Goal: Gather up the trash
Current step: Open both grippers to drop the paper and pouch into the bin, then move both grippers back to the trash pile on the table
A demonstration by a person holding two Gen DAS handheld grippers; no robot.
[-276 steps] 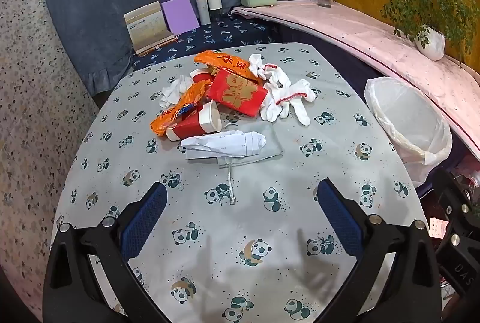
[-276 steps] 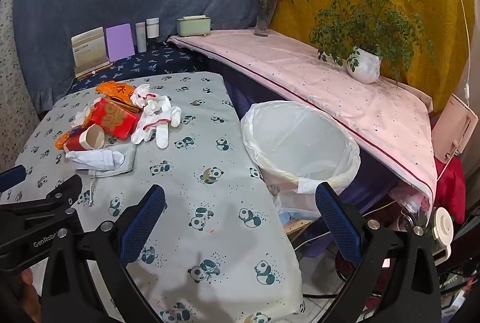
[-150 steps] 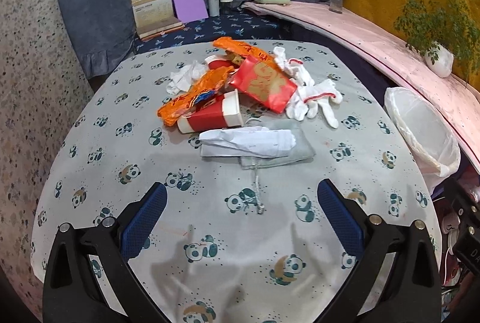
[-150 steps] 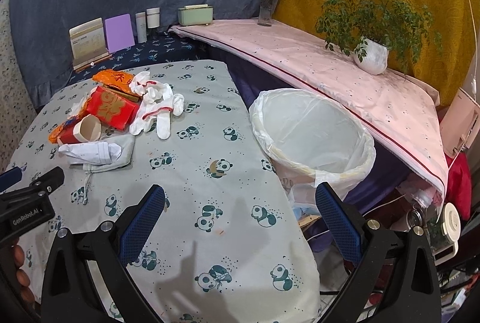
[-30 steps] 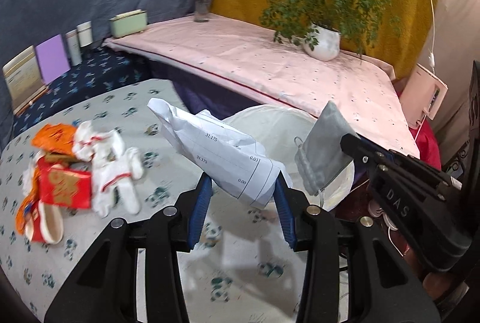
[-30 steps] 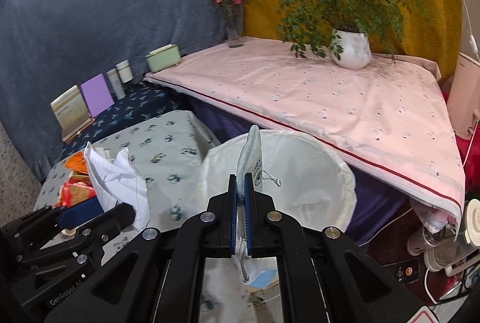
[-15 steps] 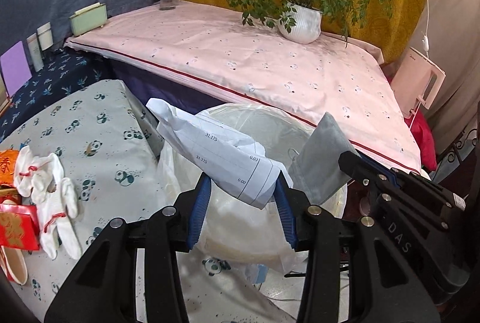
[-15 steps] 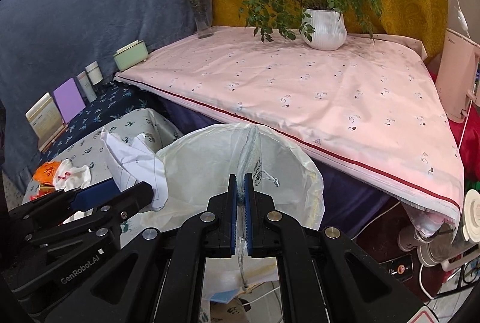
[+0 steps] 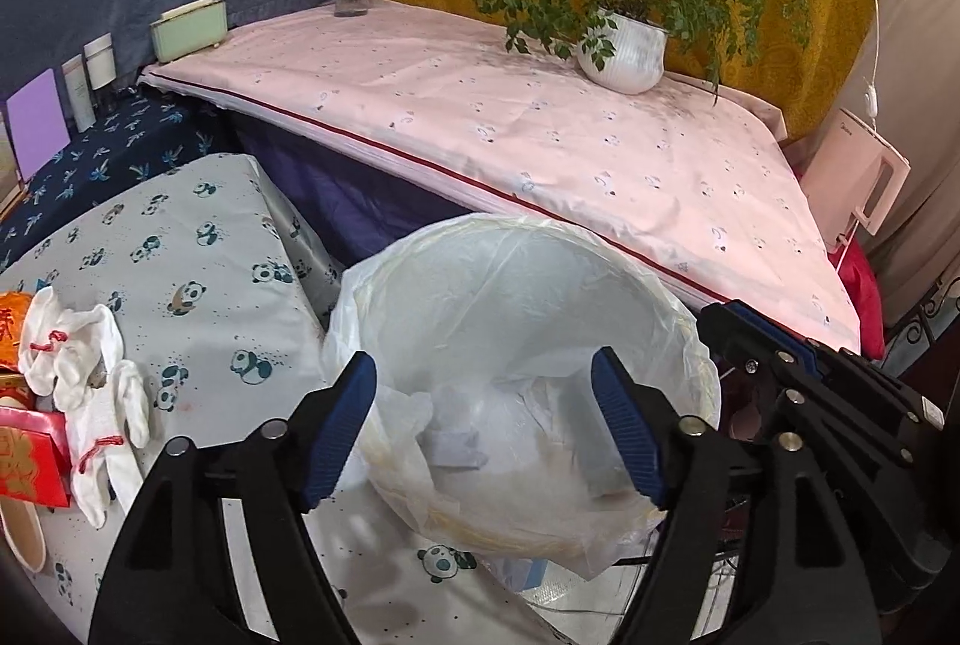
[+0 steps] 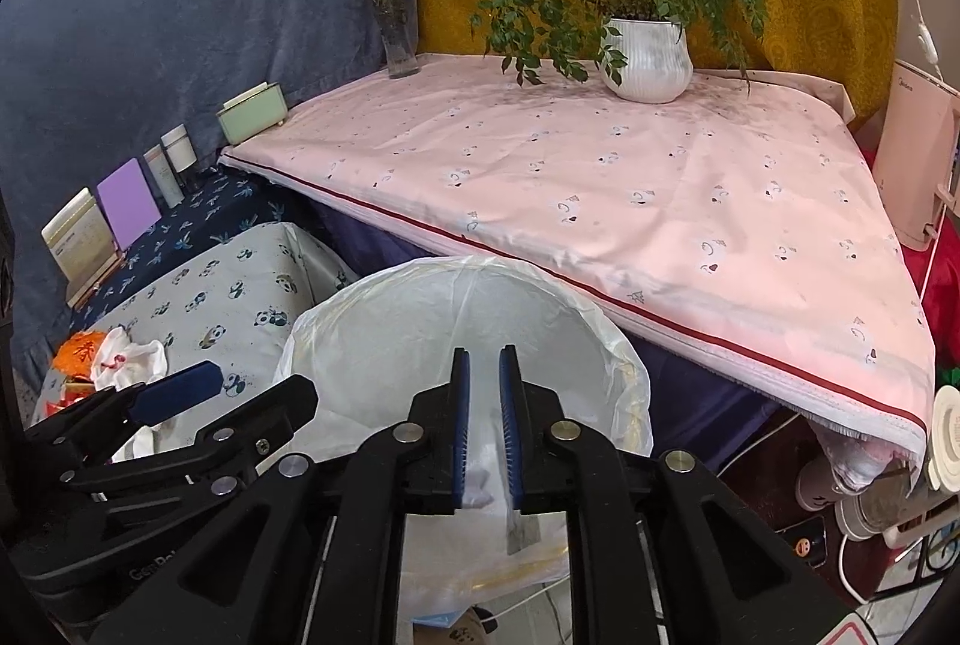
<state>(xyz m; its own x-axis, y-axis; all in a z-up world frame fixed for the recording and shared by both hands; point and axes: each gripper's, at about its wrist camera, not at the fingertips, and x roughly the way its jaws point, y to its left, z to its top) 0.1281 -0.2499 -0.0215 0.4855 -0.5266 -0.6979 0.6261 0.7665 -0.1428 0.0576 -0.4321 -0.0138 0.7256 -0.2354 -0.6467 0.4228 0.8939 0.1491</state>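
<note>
Both grippers hang over the lined trash bin [image 9: 690, 321]. The left gripper [image 9: 486, 429] is wide apart and empty. The right gripper [image 10: 485, 426] is parted a little, gripping nothing.

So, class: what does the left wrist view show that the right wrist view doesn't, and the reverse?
Left wrist only: the red packet and the paper cup at the table's edge.

Right wrist only: the cream box beside the purple card.

Both: the bin with its white liner, the white gloves, the potted plant, and both hand-held grippers, left and right, open over the bin.
</note>
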